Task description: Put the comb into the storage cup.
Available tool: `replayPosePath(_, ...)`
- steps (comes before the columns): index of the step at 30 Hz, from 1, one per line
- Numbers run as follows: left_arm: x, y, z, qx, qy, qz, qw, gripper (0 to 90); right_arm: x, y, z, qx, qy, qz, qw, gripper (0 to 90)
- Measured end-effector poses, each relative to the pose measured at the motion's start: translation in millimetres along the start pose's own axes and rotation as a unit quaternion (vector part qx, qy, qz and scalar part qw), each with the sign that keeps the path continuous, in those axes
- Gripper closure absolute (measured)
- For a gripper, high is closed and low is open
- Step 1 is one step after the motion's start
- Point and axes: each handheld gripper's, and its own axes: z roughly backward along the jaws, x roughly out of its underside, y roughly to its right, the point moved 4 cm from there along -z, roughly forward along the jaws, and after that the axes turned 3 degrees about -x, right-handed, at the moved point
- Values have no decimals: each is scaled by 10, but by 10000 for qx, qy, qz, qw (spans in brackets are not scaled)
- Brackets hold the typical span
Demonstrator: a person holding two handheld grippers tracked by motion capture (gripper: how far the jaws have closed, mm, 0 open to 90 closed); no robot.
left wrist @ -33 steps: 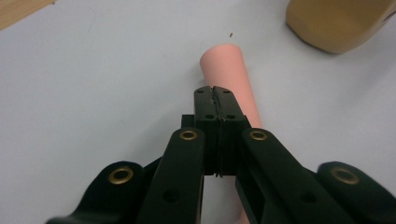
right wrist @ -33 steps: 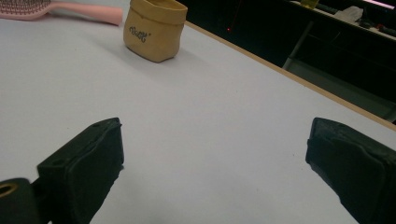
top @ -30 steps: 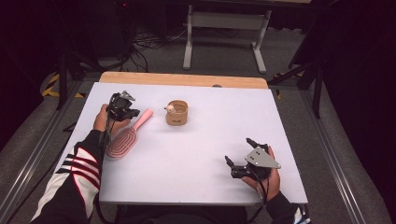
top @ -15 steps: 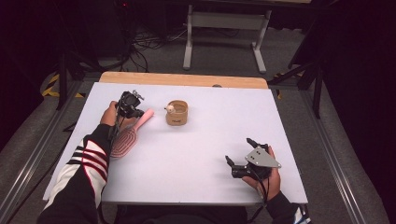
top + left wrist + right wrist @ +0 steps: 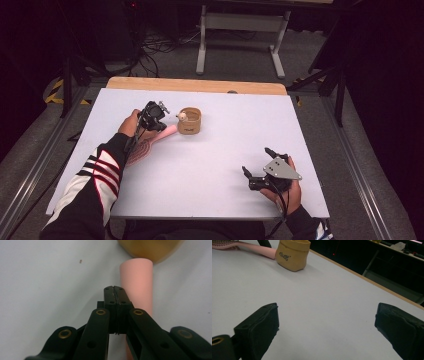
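Two grippers, one pink brush and one small tan pouch on a white table.

Nearest, the right gripper rests low on the table by the near right corner, its jaws spread wide with nothing but bare tabletop between them. Farther off on the left, the left gripper hangs over the handle of the brush, its jaws pressed tight together and holding nothing; in the left gripper view the closed tips sit above the pink handle. The brush lies flat, bristles up, its handle end touching or just short of the pouch. The pouch stands upright beyond it, mouth open, with something small and pale at its rim; I cannot tell what it is.
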Motion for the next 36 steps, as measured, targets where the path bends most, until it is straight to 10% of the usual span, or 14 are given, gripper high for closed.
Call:
replayPosePath(16,-64,534,100,-77,-251,-1057,9940,900,12,-16,-24,-119,-88,29,9999,64)
replayPosePath(26,40,1002,266,-178,-260,-1819,9828,900,26,-31,-34,-231,-165,56,9996,64)
replayPosePath(36,149,1255,467,-51,109,-2013,9795,900,36,-42,-50,-272,-226,84,9993,64)
